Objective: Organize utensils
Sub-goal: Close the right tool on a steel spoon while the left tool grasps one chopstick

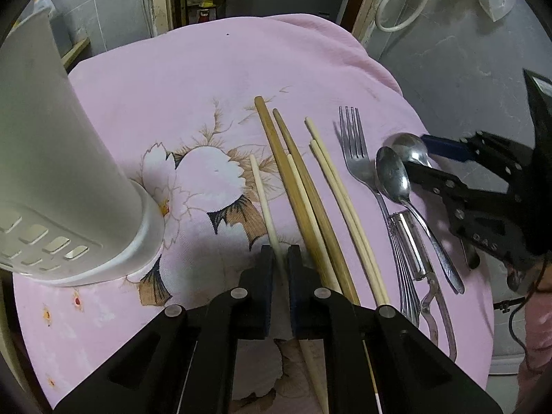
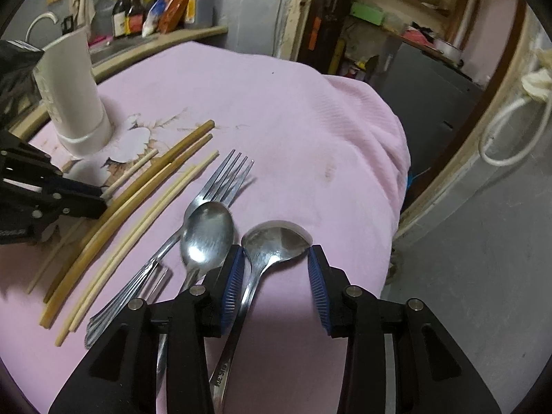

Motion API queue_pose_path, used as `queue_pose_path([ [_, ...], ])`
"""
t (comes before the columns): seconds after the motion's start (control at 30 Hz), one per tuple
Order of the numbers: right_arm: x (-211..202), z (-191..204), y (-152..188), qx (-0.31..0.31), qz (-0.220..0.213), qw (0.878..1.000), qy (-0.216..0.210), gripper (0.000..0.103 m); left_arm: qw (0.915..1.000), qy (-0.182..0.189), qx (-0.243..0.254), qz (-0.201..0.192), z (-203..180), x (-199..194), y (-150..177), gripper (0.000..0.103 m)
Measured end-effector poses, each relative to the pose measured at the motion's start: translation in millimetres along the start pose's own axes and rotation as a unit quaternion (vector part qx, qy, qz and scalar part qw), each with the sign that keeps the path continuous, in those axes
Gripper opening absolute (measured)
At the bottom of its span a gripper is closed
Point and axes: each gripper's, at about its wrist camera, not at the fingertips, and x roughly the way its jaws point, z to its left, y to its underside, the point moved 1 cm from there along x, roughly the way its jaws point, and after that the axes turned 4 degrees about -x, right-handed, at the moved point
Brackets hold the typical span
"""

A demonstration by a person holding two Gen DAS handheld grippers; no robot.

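My left gripper (image 1: 280,255) is shut on a thin pale chopstick (image 1: 262,193), near its lower end, on the pink flowered cloth (image 1: 207,69). To its right lie two brown chopsticks (image 1: 296,179), more pale chopsticks (image 1: 341,193), a fork (image 1: 358,158), an oval spoon (image 1: 393,176) and a round spoon (image 1: 410,148). My right gripper (image 2: 276,258) stands open astride the round spoon (image 2: 276,238), whose neck lies against the left blue pad (image 2: 234,276). The oval spoon (image 2: 207,234) sits just left of that finger. A white utensil holder (image 1: 69,179) stands upright at the left.
A metal peeler (image 1: 412,241) lies beside the fork's handle. The cloth-covered round table drops off to a grey floor (image 2: 483,241) on the right. Bottles (image 2: 155,3) line a ledge behind the holder (image 2: 76,103). Bare cloth stretches behind the utensils.
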Motion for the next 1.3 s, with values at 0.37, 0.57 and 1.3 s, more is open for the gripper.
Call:
queue_pose_path([
  [0.37, 19, -2, -17, -0.04, 0.024, 0.999, -0.002, 0.044, 0.9998, 0.014, -0.011, 0.004, 8, -3, 5, 0.007],
  [0.57, 29, -11, -23, -0.022, 0.029, 0.999, -0.037, 0.048, 0.9994, 0.024, -0.024, 0.011, 12, -5, 3, 0.007],
  [1.3, -26, 27, 12, -0.055, -0.089, 0.993, 0.054, 0.041, 0.9961, 0.047, -0.012, -0.073, 4, -32, 44, 0.002],
])
